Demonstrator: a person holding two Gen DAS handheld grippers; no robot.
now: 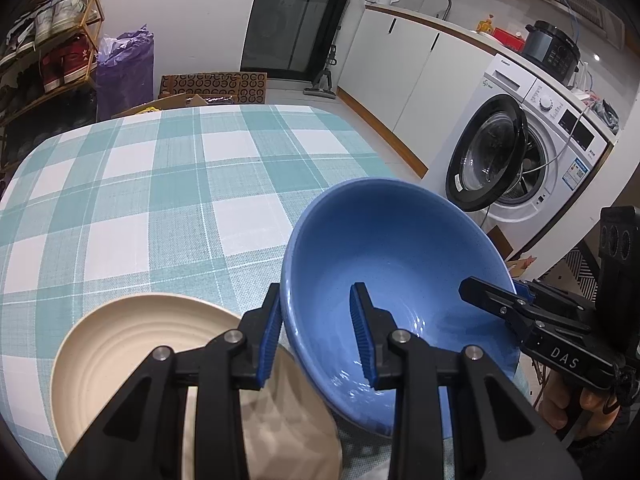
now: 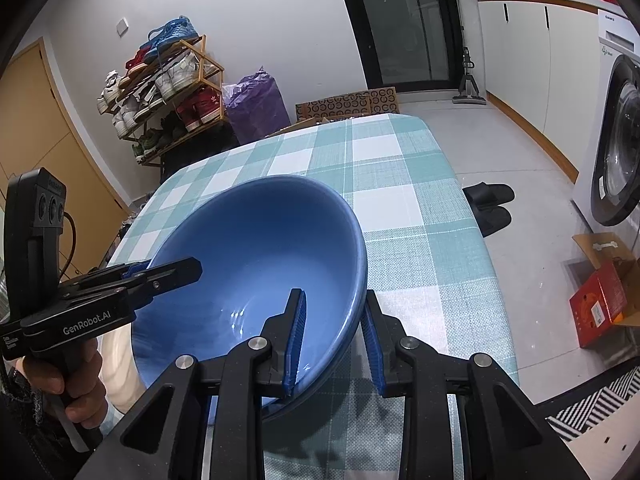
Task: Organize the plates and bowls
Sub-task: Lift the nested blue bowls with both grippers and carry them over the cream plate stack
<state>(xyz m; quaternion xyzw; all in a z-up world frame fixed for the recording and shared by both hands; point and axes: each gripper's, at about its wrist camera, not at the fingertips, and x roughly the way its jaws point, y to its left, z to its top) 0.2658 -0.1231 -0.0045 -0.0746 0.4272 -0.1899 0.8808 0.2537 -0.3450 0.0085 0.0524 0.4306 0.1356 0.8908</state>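
Open desk [image 1: 168, 168]: far checked half lies bare.
Obstacles: blue bowl [image 1: 384, 264] near edge; cream plate [image 1: 120, 344] just beside it.

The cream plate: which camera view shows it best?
The left wrist view: the cream plate lies beside the blue bowl, its ridged inside largely visible. The right wrist view shows only a pale sliver of it behind the bowl.

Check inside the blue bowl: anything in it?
Only gripper fingers: the blue bowl holds one finger of the left gripper and one of the right gripper, each straddling its rim. The bottom under those fingers is hidden.
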